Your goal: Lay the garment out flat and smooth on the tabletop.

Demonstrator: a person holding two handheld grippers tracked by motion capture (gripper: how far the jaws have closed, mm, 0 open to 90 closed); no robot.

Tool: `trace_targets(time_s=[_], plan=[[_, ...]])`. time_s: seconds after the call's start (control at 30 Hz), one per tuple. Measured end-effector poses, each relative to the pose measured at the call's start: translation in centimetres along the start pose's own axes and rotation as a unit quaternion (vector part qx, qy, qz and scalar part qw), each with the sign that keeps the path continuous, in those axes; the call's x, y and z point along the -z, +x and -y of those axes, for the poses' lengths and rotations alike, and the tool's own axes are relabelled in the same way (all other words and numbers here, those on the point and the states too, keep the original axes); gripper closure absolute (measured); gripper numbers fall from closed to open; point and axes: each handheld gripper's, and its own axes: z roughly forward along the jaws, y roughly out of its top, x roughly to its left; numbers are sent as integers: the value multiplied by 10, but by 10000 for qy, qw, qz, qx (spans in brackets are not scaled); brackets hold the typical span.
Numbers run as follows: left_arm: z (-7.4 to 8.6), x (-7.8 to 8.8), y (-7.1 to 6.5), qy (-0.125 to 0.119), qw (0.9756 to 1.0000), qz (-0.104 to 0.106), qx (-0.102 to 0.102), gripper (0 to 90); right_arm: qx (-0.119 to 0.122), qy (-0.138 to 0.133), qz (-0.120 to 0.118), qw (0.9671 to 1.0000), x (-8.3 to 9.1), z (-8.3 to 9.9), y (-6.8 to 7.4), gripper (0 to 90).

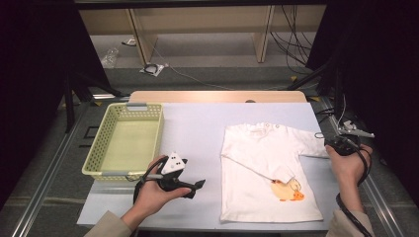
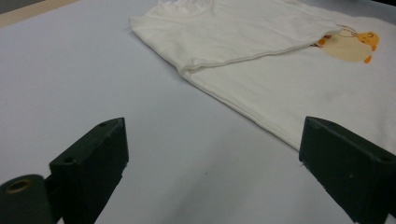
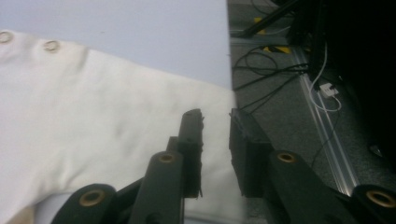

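Shirt (image 3: 93, 140) sleeve end lies between right gripper's (image 3: 215, 119) slightly parted jaws, seemingly unpinched.

Pale worktop (image 1: 197, 123) stands on grey floor (image 1: 207, 76), black cables (image 1: 291, 44) trailing at far right, light wooden furniture frame (image 1: 197, 24) beyond, dark surrounds either side.

No readable text, label, brand, number or sign appears on anything in these views.
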Motion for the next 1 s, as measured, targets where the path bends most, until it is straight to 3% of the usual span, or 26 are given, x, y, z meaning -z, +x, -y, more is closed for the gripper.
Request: trace_targets(time_s=[0.3,0.6,0.73,0.9,1.0], plan=[[0,0,0,-12,10000,-17,-13,85,321,-72,-703,9970,24,-1,33,670],[0,0,-1,-3,10000,-58,-12,94,501,40,-1439,9883,41,13,63,622],[0,0,-1,1,10000,-53,-17,94,592,223,-1641,9844,46,21,71,652],[0,0,-1,6,10000,-48,-18,97,777,581,-1890,9772,44,31,80,662],[0,0,-1,1,10000,-59,-14,98,820,742,-1937,9748,41,35,84,673]])
